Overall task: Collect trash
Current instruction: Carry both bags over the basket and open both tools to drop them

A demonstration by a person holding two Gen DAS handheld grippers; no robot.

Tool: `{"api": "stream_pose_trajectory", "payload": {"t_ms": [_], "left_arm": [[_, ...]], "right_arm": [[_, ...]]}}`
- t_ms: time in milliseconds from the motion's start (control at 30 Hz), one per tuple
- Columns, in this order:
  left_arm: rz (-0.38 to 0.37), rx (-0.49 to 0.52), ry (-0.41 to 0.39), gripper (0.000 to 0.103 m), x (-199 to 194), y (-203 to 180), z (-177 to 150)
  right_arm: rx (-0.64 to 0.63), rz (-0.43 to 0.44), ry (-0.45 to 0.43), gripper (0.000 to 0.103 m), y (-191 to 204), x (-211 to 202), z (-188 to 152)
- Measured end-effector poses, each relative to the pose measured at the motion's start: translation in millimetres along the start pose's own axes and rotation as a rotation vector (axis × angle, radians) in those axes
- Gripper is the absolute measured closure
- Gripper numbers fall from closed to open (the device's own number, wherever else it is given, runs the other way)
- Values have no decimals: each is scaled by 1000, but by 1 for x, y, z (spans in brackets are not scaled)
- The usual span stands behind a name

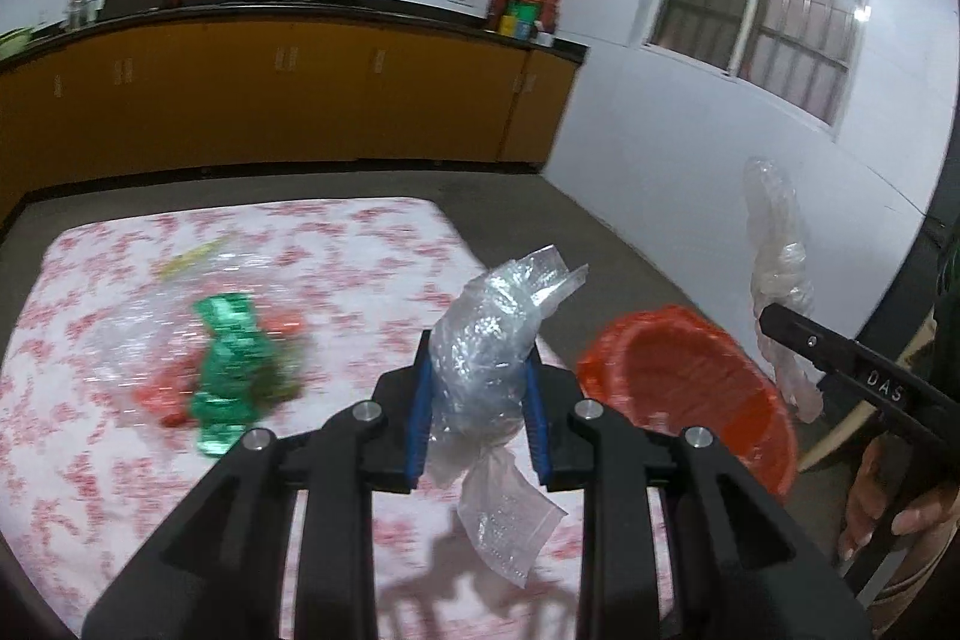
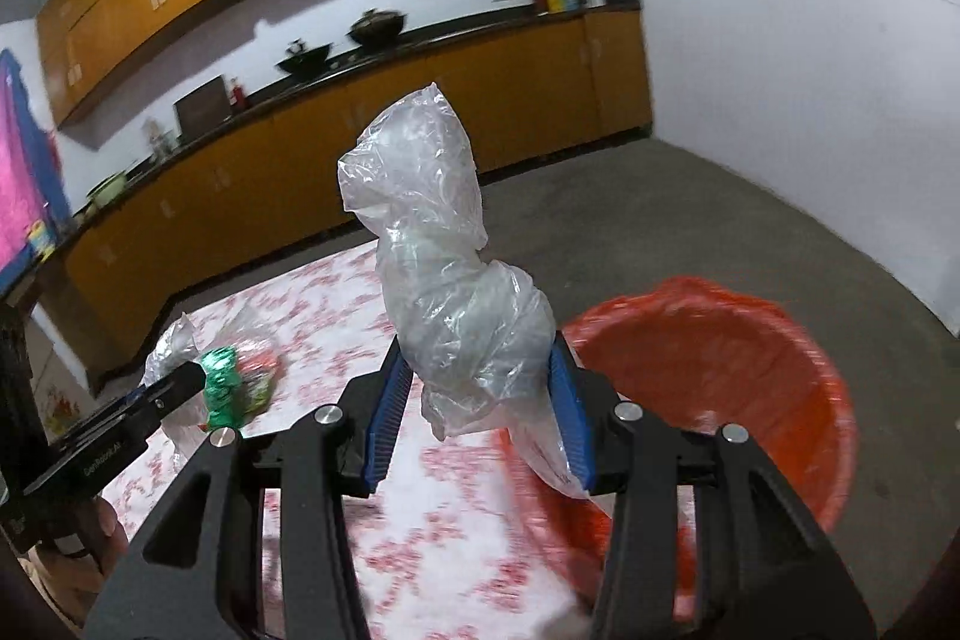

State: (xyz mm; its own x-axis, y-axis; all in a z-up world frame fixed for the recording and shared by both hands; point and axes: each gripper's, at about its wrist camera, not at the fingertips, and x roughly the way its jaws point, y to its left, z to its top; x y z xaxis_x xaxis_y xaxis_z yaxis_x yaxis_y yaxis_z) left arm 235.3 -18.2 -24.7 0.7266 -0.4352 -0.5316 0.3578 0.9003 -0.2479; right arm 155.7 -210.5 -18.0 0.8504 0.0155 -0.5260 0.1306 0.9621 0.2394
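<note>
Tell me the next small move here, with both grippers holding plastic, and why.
Probably carry the right gripper over the orange-lined bin and open it there. It is shut on a crumpled clear plastic bag, and the bin's open mouth sits just to its right, beside the table. The left gripper, shut on its own clear plastic wrapper, could follow. More wrappers remain on the table.

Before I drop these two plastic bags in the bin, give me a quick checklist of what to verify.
1. Left tool pinching its crumpled plastic bag: ok.
2. Right tool pinching its bigger clear bag: ok.
3. Orange-lined bin open at the top: ok.
4. Left bag over the bin mouth: not ok, it hangs over the flowered tablecloth beside the bin.
5. Right bag over the bin mouth: cannot tell.
6. Table finished: not ok, a green wrapper and other scraps remain.
</note>
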Motion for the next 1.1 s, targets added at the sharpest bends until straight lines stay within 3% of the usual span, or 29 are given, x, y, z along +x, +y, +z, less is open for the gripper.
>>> {"api": "stream_pose_trajectory", "payload": {"t_ms": [267, 567, 1100], "left_arm": [[-126, 62, 35, 76, 30, -66, 1], [-242, 110, 92, 76, 70, -127, -4], [-296, 140, 176, 76, 122, -164, -9]], "right_arm": [[99, -108, -32, 57, -58, -22, 1], [176, -152, -43, 57, -94, -33, -1], [270, -159, -23, 57, -130, -20, -7]]}}
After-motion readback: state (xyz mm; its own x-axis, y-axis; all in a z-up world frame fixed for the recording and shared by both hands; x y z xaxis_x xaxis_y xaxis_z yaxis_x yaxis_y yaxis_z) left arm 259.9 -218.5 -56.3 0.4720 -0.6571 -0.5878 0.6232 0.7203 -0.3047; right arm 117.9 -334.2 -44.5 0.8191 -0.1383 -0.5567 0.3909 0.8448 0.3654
